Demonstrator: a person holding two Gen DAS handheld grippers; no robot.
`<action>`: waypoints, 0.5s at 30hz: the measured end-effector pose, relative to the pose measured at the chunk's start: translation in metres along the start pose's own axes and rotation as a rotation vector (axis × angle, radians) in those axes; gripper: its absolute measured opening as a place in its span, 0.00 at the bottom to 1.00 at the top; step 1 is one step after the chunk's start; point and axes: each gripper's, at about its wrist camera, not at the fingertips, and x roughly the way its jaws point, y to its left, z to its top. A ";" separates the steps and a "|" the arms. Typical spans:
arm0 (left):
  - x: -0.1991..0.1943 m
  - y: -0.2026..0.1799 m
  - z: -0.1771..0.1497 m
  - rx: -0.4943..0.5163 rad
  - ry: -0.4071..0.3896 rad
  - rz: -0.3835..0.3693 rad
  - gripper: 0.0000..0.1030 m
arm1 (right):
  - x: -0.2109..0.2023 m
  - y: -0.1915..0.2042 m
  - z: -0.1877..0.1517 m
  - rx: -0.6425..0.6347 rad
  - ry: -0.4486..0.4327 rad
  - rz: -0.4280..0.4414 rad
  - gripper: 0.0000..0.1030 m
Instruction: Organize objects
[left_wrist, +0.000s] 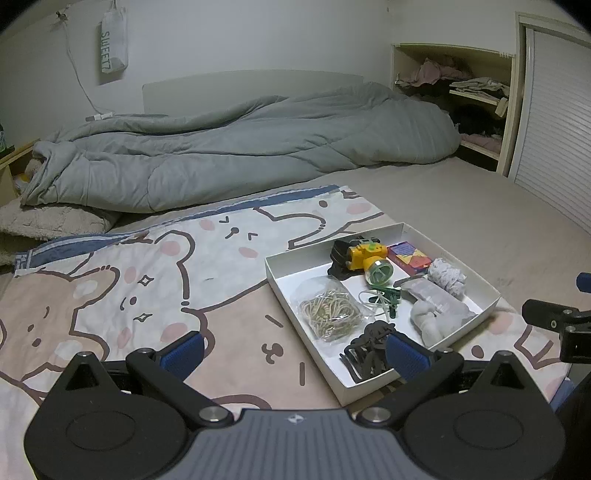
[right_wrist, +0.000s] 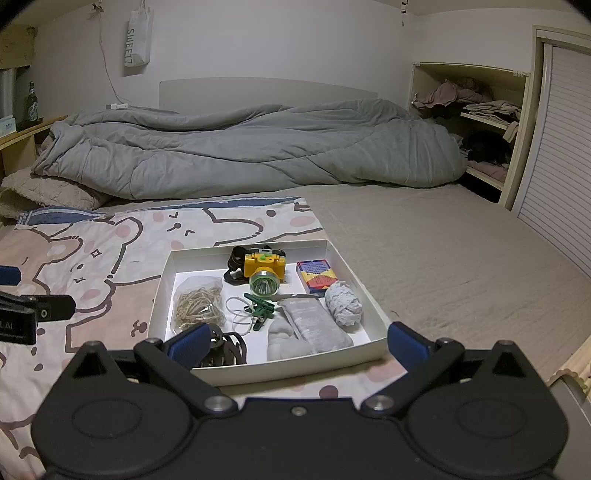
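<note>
place: home bedroom | cues: bed, grey duvet (right_wrist: 251, 147), probably clothes shelves (right_wrist: 476, 110)

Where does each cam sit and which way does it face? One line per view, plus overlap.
Left wrist: on the left gripper, low over the cartoon bedsheet, facing the grey duvet; white box ahead-right; own open fingers show, right gripper at the right edge.
Right wrist: on the right gripper, facing the white box head-on; own open fingers show, left gripper at the left edge.
Shared: box, yellow headlamp, duvet, wall shelves.
</note>
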 end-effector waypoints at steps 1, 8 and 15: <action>0.000 0.000 0.000 0.001 0.001 0.000 1.00 | 0.000 0.000 0.000 0.000 0.000 0.000 1.00; 0.002 0.001 0.000 -0.002 0.008 0.002 1.00 | 0.002 0.001 -0.001 0.003 0.002 0.001 1.00; 0.003 0.000 -0.001 -0.004 0.011 0.002 1.00 | 0.002 0.000 -0.001 0.002 0.001 0.001 1.00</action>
